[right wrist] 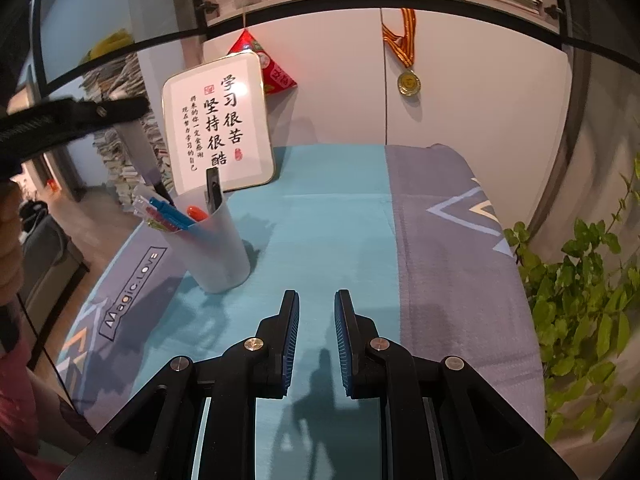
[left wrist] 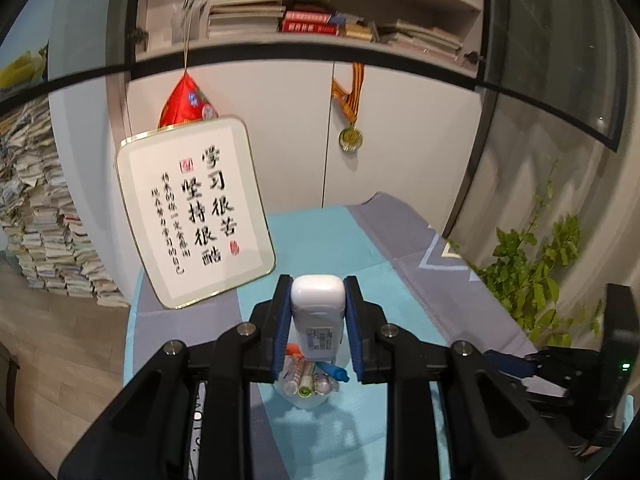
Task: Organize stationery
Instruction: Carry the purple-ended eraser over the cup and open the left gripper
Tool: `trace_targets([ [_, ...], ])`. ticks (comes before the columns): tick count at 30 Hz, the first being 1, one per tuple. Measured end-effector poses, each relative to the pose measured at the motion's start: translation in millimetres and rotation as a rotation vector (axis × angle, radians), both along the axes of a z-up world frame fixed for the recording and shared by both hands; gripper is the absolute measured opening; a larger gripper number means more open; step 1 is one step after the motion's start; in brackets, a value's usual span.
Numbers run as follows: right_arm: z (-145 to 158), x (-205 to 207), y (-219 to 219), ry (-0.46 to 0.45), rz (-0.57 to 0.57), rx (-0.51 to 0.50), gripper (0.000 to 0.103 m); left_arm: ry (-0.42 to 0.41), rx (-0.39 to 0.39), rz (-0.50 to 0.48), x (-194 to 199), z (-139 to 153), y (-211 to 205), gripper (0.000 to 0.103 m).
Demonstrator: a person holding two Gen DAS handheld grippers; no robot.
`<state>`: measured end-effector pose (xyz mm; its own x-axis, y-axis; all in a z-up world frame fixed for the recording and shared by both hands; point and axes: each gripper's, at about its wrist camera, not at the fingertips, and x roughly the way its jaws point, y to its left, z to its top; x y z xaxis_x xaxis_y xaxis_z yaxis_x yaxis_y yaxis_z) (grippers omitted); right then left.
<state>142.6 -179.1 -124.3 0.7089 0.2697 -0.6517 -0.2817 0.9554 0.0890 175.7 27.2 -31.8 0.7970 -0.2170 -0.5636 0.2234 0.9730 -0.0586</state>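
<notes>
My left gripper [left wrist: 318,286] is shut on a white oblong stationery item [left wrist: 318,312] with a barcode label, held above a white pen cup [left wrist: 306,398] that holds several pens [left wrist: 304,376]. In the right wrist view the cup [right wrist: 212,248] stands at the left of the table with blue and orange pens [right wrist: 172,212] leaning out, and the left gripper's arm [right wrist: 72,118] reaches over it. My right gripper [right wrist: 317,300] is open and empty, low over the teal cloth to the right of the cup.
A framed calligraphy sign [right wrist: 218,126] leans against the white cabinet behind the cup. A medal [right wrist: 409,82] and a red pouch [right wrist: 276,72] hang on the cabinet. A green plant [right wrist: 580,304] stands off the table's right edge. The teal and grey tablecloth [right wrist: 344,208] covers the table.
</notes>
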Motion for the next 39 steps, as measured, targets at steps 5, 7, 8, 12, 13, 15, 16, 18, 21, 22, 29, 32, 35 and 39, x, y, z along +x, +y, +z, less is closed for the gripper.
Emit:
trace_targets([
  [5, -4, 3, -2, 0.015, -0.006, 0.009, 0.017, 0.034, 0.009, 0.007, 10, -12, 0, 0.023],
  [7, -5, 4, -2, 0.019, -0.007, 0.012, 0.017, 0.038, 0.009, 0.011, 13, -15, 1, 0.023],
  [8, -5, 4, -2, 0.02, -0.007, 0.012, 0.017, 0.04, 0.009, 0.012, 14, -15, 1, 0.023],
  [12, -7, 5, -3, 0.027, -0.011, 0.014, 0.017, 0.055, 0.008, 0.004, 21, -20, -1, 0.023],
  [13, -7, 5, -3, 0.028, -0.012, 0.016, 0.017, 0.06, 0.016, 0.005, 23, -22, -2, 0.023],
  [15, -7, 5, -4, 0.028, -0.015, 0.019, 0.017, 0.069, 0.026, 0.008, 26, -27, -4, 0.023],
  [16, -7, 5, -5, 0.029, -0.017, 0.02, 0.017, 0.075, 0.028, 0.009, 27, -30, -5, 0.023],
  [18, -7, 6, -6, 0.03, -0.017, 0.02, 0.017, 0.091, 0.028, 0.01, 29, -35, -4, 0.023],
  [21, -8, 7, -6, 0.039, -0.019, 0.021, 0.017, 0.114, 0.038, 0.015, 33, -43, -4, 0.023],
  [22, -9, 7, -6, 0.043, -0.019, 0.022, 0.017, 0.12, 0.039, 0.014, 34, -45, -4, 0.023],
  [29, -11, 9, -6, 0.053, -0.016, 0.026, 0.017, 0.134, 0.052, 0.009, 35, -51, -6, 0.023],
  [32, -12, 9, -7, 0.054, -0.016, 0.027, 0.017, 0.133, 0.056, 0.003, 35, -52, -8, 0.023],
  [35, -13, 9, -7, 0.059, -0.016, 0.028, 0.017, 0.13, 0.065, 0.001, 34, -52, -10, 0.024],
  [39, -13, 10, -7, 0.06, -0.017, 0.028, 0.017, 0.131, 0.069, -0.003, 34, -52, -10, 0.024],
])
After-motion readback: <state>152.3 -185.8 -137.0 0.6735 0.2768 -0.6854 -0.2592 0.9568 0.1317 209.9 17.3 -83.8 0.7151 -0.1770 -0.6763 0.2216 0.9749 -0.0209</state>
